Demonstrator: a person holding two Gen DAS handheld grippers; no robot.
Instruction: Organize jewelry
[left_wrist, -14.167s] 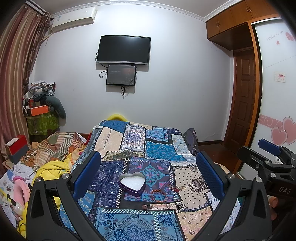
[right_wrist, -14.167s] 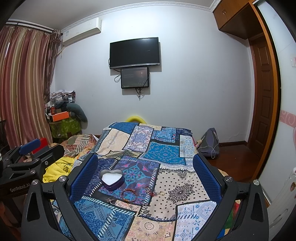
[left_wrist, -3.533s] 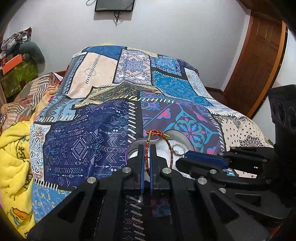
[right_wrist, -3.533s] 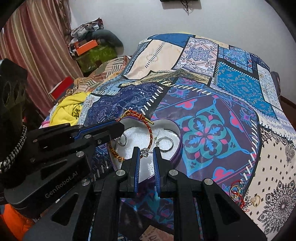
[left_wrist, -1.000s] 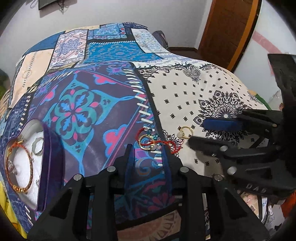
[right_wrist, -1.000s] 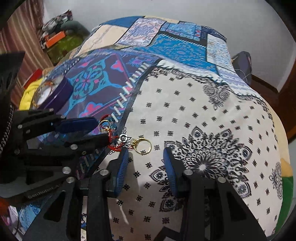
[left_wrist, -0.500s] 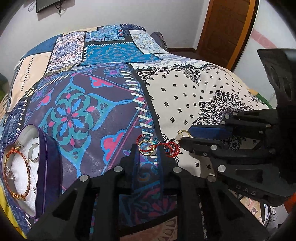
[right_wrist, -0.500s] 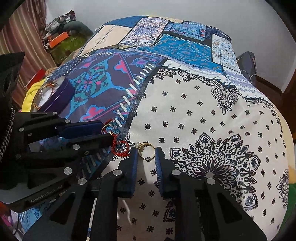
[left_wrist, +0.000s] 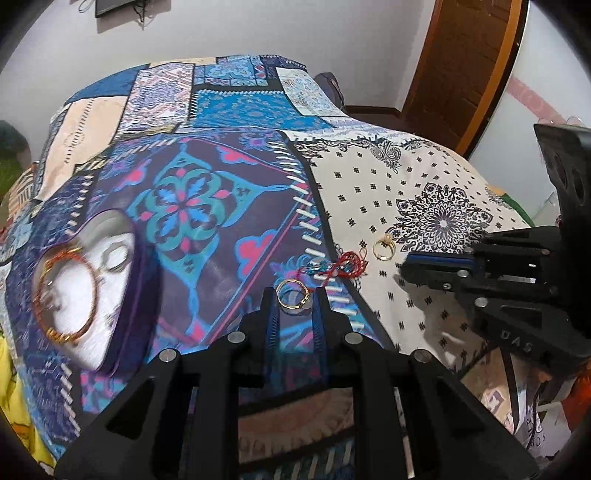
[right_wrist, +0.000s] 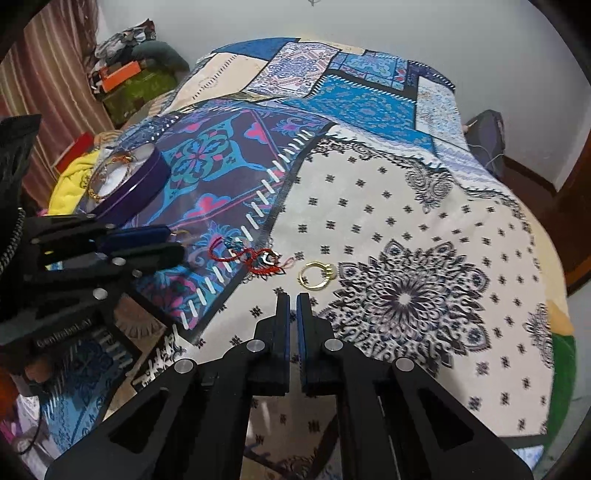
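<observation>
My left gripper (left_wrist: 294, 301) is shut on a thin gold ring (left_wrist: 293, 298), held just above the patchwork bedspread (left_wrist: 207, 206). Just beyond it a red cord bracelet (left_wrist: 341, 266) lies on the cloth. A second gold ring (right_wrist: 317, 275) lies loose on the white patch. My right gripper (right_wrist: 293, 299) hovers just short of that ring, shut to a thin slit with nothing between its fingers. To the left stands the purple heart-shaped box (left_wrist: 127, 295), holding a red-gold bracelet (left_wrist: 64, 291) and a silver ring (left_wrist: 115, 258). The right wrist view shows my left gripper (right_wrist: 173, 242) at its left edge.
The bed falls away at its right and near edges. A wooden door (left_wrist: 465, 62) stands past the bed's far right. A dark bag (right_wrist: 487, 129) sits on the floor beside the bed. Clothes, boxes (right_wrist: 118, 81) and a yellow blanket (right_wrist: 72, 184) are piled by the curtain.
The left gripper closed on one gold ring and drew it back from the red cord. The right gripper closed short of the other ring, which stays on the cloth.
</observation>
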